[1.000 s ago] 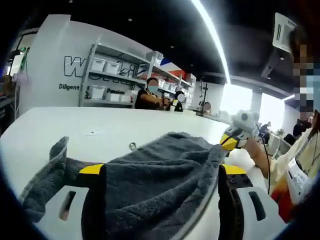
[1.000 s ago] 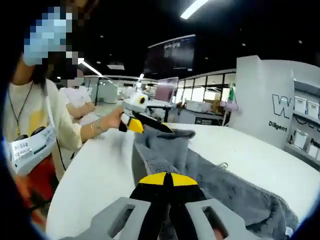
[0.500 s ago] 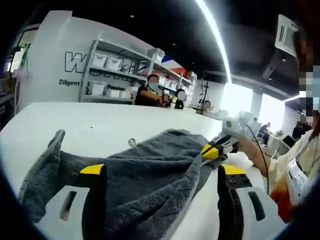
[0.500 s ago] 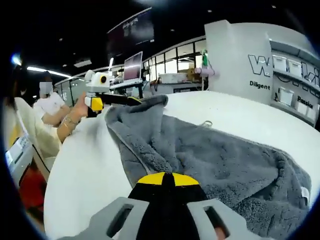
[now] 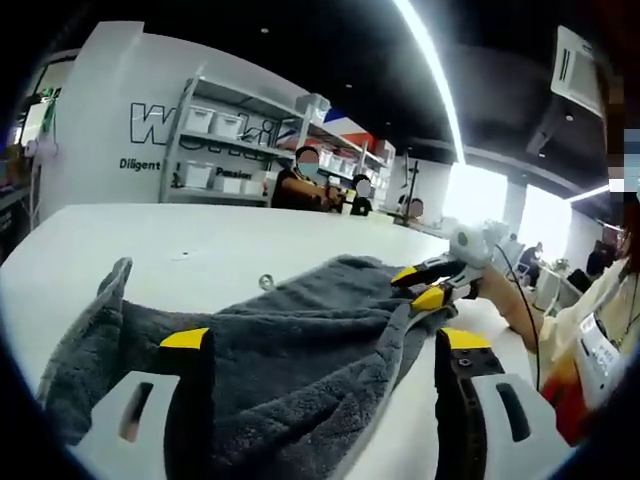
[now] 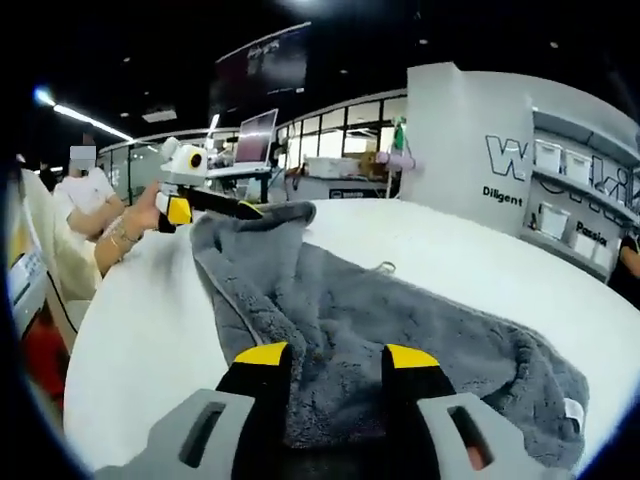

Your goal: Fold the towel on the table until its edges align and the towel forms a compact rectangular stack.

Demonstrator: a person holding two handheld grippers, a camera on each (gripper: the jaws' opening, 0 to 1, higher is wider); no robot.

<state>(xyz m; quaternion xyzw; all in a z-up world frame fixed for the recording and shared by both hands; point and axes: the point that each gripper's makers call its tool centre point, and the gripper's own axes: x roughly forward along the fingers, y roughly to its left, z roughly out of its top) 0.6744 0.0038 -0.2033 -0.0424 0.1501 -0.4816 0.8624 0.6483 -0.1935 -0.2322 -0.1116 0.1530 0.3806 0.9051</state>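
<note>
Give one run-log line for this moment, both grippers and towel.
left gripper: open, grey fluffy towel draped across jaws | right gripper: open above towel | towel: rumpled on white table, not stacked

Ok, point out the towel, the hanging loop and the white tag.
towel (image 6: pixel 400 320), right gripper view, middle of the grey pile
loop (image 6: pixel 384 266), right gripper view, its curve
tag (image 6: pixel 573 410), right gripper view, its face

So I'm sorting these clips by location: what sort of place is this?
Probably an open-plan office or lab, not a home. Behind the white table with the grey towel stand metal shelves of white bins, a wall bearing large lettering, and people working at desks under strip lights.
</note>
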